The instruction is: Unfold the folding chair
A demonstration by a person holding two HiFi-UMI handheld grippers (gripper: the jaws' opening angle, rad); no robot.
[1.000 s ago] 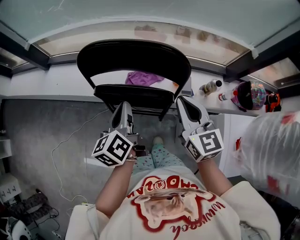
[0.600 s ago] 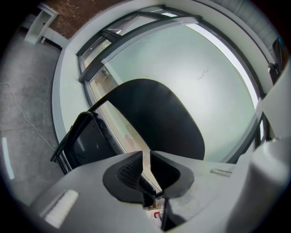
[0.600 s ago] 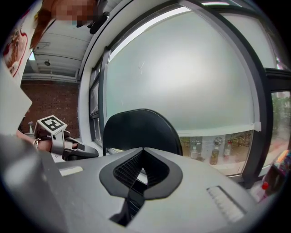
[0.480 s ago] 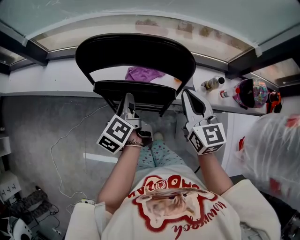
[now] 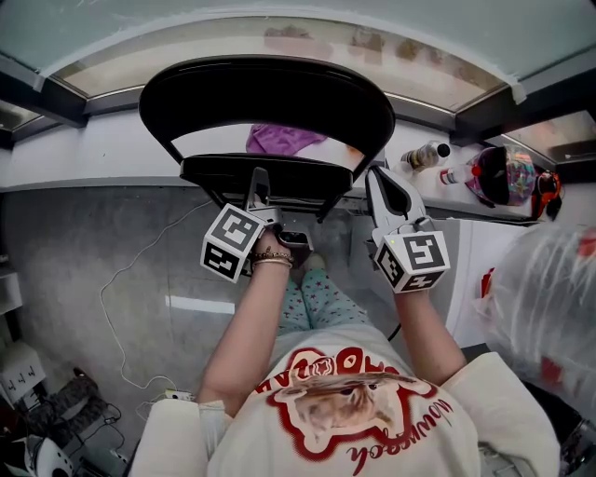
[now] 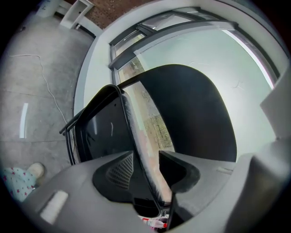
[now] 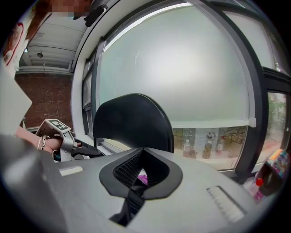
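Evidently the opening step is in hand: the black metal folding chair (image 5: pixel 270 88) stands before the frosted window (image 5: pixel 140 28), its seat (image 5: pixel 223 171) apparently not yet flat. The left tongs (image 6: pixel 145 159) sit parted astride the seat's rim. The right tongs (image 7: pixel 141 152), clenched on nothing, hover beside the frame. Next, I judge, the left tongs should grip the rim and press the seat down.

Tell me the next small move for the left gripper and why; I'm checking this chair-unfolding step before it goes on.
Probably close the left gripper on the seat edge. Its tongs stand apart with that thin edge running between them, unpinched, and the folding chair looks folded, seat tipped up, so a firm hold should come before pulling it down.
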